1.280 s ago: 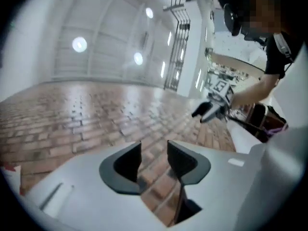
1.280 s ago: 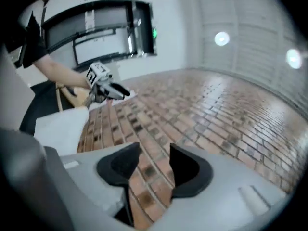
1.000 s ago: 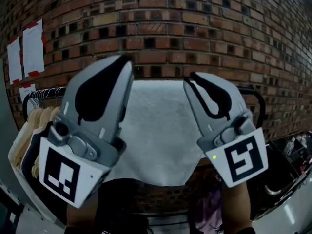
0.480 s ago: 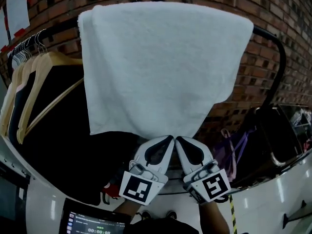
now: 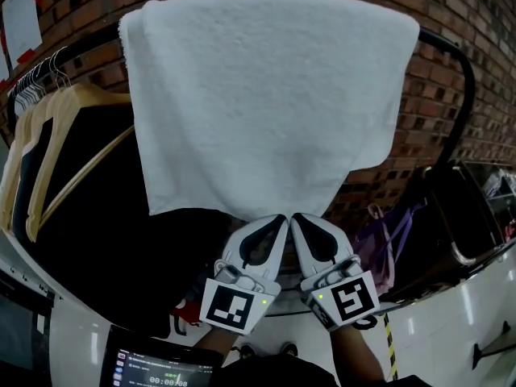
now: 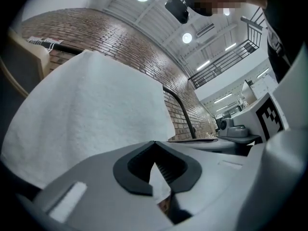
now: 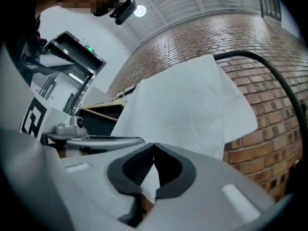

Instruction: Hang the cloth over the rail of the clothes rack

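The brick wall fills the background above and beyond both claws. In front of it, the black rail of the clothes rack arches high above them and drops away to the right claw's right. The white cloth is draped over that rail. Its lower edge hangs just above the claw tips and rises in a slant on the right claw's side. Dark garments on wooden hangers hang to the left of the left claw.

The left claw and the right claw sit side by side, each pressed together tip to tip. Each gripper view shows some white through the gap behind the tips. I judge this to be cloth hanging beyond the claws, not a pinch.

The hanging looks done. To level the cloth, take the hem lightly and pull straight down, evenly, so nothing slides off the rail.

The papers far up and to the left are unreadable. The marker cubes carry patterns only. A screen below the left claw shows timer-like digits too small to read.
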